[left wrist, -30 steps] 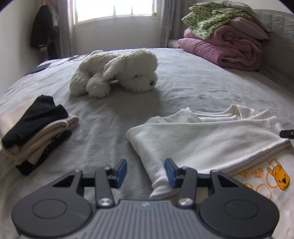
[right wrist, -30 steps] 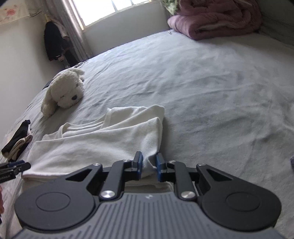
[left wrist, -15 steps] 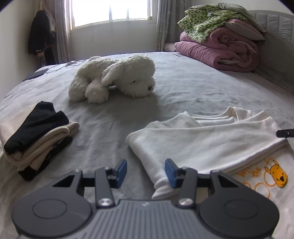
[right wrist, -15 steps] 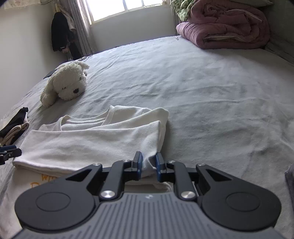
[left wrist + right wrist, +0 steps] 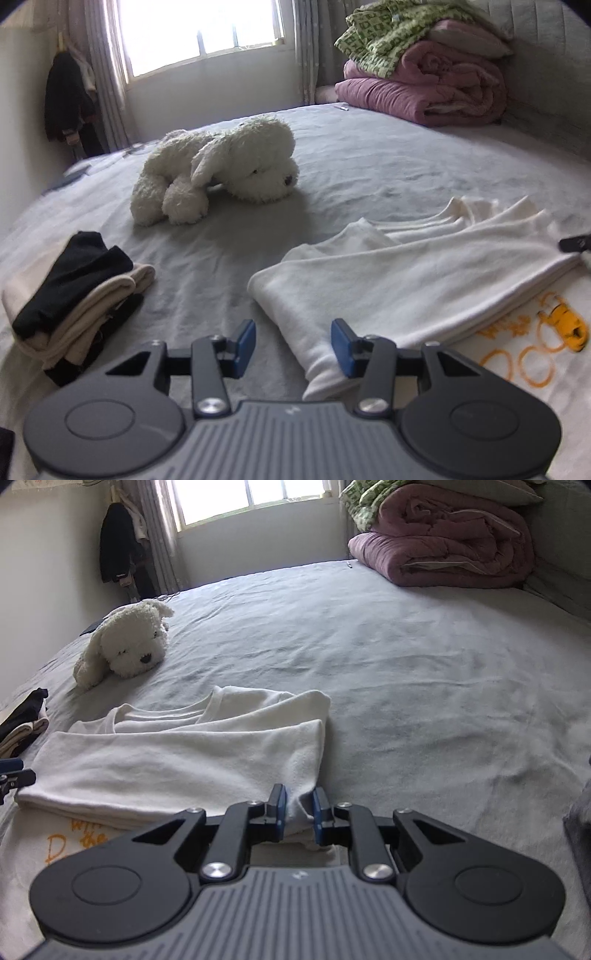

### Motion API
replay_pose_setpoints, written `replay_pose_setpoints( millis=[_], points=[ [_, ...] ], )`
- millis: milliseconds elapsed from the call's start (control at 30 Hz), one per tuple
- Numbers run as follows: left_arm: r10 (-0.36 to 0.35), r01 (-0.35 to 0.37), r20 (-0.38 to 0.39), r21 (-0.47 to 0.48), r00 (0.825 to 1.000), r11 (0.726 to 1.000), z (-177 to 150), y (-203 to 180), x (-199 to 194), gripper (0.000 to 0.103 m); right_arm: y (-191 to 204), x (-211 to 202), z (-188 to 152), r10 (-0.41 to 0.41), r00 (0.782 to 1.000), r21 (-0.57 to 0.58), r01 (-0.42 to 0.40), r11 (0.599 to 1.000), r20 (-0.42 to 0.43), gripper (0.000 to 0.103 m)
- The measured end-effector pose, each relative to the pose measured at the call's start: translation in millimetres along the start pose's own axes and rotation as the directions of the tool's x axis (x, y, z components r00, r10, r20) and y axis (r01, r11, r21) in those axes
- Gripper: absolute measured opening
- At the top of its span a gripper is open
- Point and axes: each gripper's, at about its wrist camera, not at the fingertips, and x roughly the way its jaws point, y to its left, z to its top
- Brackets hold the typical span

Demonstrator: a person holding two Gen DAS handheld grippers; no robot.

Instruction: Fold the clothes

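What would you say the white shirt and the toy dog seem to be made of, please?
Shirt: apparently soft matte knit, probably cotton jersey; it drapes limply, folds in smooth layers, and bears an orange print. Toy dog: shaggy white plush, likely synthetic pile over stuffing; the tufted, curly surface and rounded bulk suggest it.

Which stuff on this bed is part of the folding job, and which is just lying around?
Job: white shirt, right gripper pinching its corner, left gripper open beside its edge, folded pile.
Lying about: plush dog, pink quilt, green blanket.
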Motion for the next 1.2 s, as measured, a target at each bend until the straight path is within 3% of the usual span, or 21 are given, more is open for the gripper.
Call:
replay_pose_setpoints(
  millis=[133, 267, 367, 400, 433, 667, 1000, 1200],
  points=[
    [-0.043, 0.045, 0.023, -0.087, 0.999, 0.995, 3, 19, -6, 0.047, -3, -5, 12, 0.023, 1.000, 0.022, -0.023, 0.999, 0.021, 0.035],
    [-0.037, 0.049, 0.059, -0.207, 0.998, 0.977, 6, 32, -9, 0.044, -3, -1, 22, 0.024, 0.999, 0.034, -0.025, 0.999, 0.038, 0.036],
    [-0.023, 0.032, 0.056, -0.166, 0.998, 0.986, 7, 20, -5, 0.044, 1, 8, 25, 0.015, 1.000, 0.010, -0.015, 1.000, 0.011, 0.033],
    [-0.016, 0.022, 0.044, -0.146, 0.999, 0.989, 6, 15, -2, 0.044, 3, 12, 24, -0.003, 1.000, -0.007, 0.003, 1.000, -0.005, 0.021],
    [-0.010, 0.014, 0.032, -0.128, 0.999, 0.992, 6, 10, 1, 0.044, 5, 16, 22, -0.021, 1.000, -0.025, 0.021, 0.999, -0.020, 0.017],
    [0.008, -0.008, -0.010, -0.066, 1.000, 0.998, -2, -1, 10, 0.044, 9, 13, 14, -0.064, 0.998, -0.093, 0.063, 0.994, -0.001, 0.006],
    [0.020, -0.020, 0.006, -0.035, 1.000, 0.999, -3, -4, 9, 0.044, 9, 5, 14, -0.053, 0.997, -0.097, 0.058, 0.994, 0.052, 0.005],
    [0.016, -0.015, 0.009, -0.030, 1.000, 0.999, -4, -4, 10, 0.046, 8, 13, 9, -0.073, 0.997, -0.107, 0.075, 0.991, 0.024, 0.004]
  ],
)
